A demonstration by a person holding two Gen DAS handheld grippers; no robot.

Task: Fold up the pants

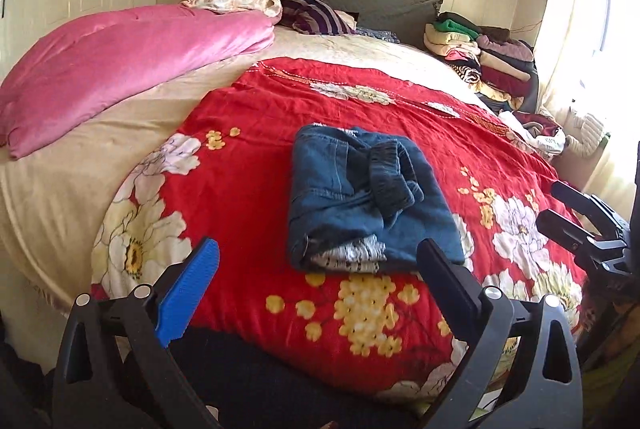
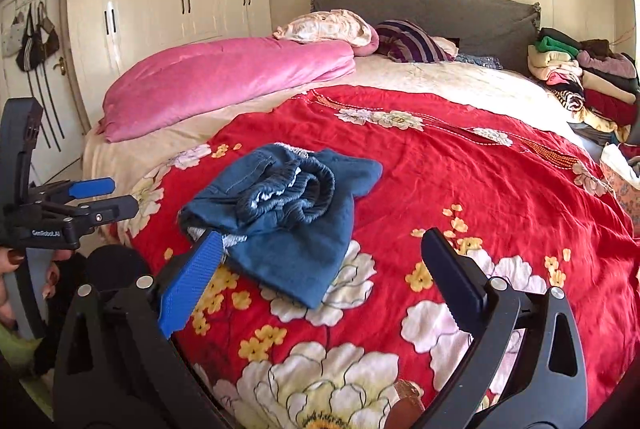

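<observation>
In the left wrist view, the blue pants [image 1: 372,197] lay in a small folded bundle on the red flowered blanket [image 1: 248,165] that covered the bed [image 1: 52,197]. A dark stretchy cuff or waistband sat bunched on top of the bundle, and some grey-white lining peeked out at the near edge. The left gripper [image 1: 320,281] hung just in front of the pants with its jaws spread wide and nothing between them. The right gripper [image 1: 560,205] showed at the right edge, away from the pants; its jaws were parted with nothing between them.

In the right wrist view, the pants [image 2: 288,229] looked less neat. One flat flap stuck out toward the camera, and the bunched part was piled on top, a bit crooked. The right gripper [image 2: 320,281] had its jaws spread wide and held nothing. Its blue finger [image 2: 192,281] sat right at the near left edge of the pants, but I could not tell if it touched them. The left gripper [image 2: 124,197] was off to the left with its jaws only a little apart and bare.

The folding seemed almost done. Next, the loose flap likely needed tucking or one more fold over, with a gentle pinch at its edge so the bundle did not come undone.
</observation>
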